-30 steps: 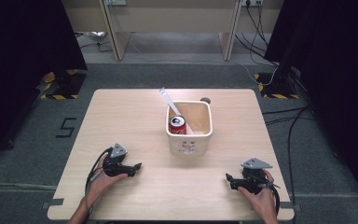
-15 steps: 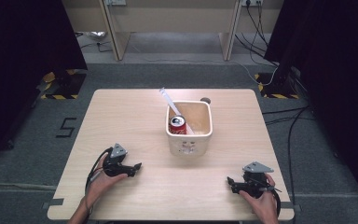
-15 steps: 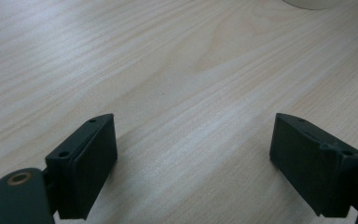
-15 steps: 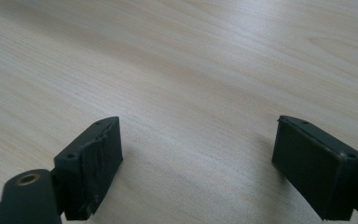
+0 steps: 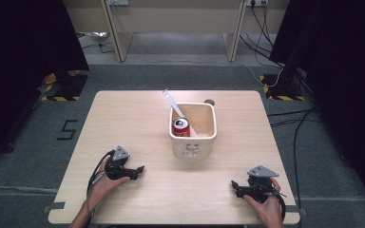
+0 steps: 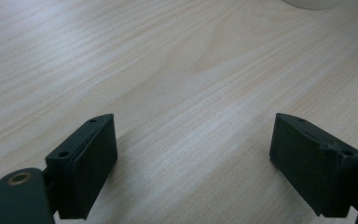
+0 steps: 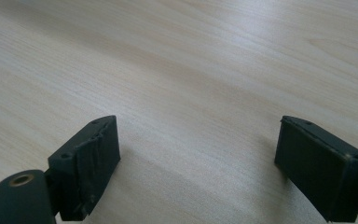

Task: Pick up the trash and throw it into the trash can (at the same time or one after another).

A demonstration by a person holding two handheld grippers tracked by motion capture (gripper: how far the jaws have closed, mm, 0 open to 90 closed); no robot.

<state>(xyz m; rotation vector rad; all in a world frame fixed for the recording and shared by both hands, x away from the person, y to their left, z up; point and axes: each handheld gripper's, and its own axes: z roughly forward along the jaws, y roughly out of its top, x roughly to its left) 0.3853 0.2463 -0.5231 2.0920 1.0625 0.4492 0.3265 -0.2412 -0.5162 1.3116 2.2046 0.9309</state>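
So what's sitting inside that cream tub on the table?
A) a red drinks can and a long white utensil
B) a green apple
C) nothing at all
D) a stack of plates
A: in the high view a red can stands inside the cream tub, with a white utensil leaning out over its back rim.

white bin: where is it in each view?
High view: white bin at table centre, holding a red can.
Left gripper view: its base at the top edge, right.
Right gripper view: bare tabletop between the claw.
Shared landmark: the light wood table.
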